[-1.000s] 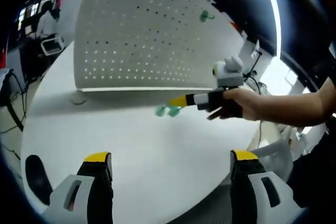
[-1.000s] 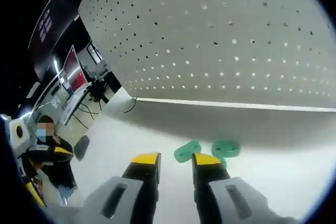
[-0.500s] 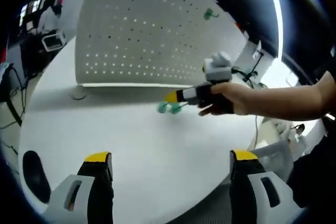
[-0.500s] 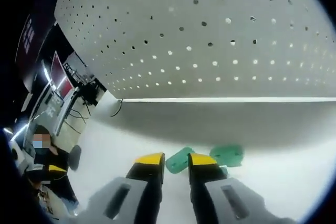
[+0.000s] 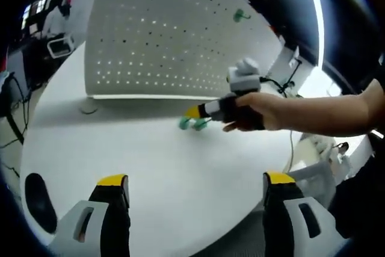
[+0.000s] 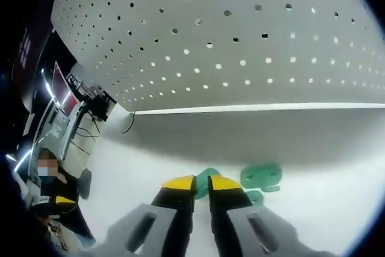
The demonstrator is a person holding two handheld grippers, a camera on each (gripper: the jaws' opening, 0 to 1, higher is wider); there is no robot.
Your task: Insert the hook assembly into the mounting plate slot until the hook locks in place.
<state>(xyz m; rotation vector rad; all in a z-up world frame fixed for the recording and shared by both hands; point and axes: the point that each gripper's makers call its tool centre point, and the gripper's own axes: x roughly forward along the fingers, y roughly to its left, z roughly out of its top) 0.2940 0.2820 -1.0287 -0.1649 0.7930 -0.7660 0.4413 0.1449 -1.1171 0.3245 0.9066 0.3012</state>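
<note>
Here, a white table (image 5: 150, 167) w/ an upright white perforated board (image 5: 156, 40) standing along its far side. In the left gripper view, the left gripper (image 5: 195, 188) hangs low over the near table edge, its yellow-tipped jaws spread wide, nothing between them. Across the table a person's hand (image 5: 255, 111) carries the right gripper (image 5: 194, 112) in from the right, tip down at two green hooks lying on the tabletop just in front of the board's base. A third green hook (image 5: 241, 15) sits high on the board, near its upper right corner.

In the right gripper view, the right gripper (image 6: 202, 183) has its jaws drawn narrow around one green hook (image 6: 206, 178), which pokes up between the yellow tips; whether the pads actually press it can't be told. A second green hook (image 6: 261, 176) lies on the table just beside it, to the right. Board holes (image 6: 240, 58) run in rows above. At far left, a seated person (image 6: 57, 200) & monitors in the bkgd.
</note>
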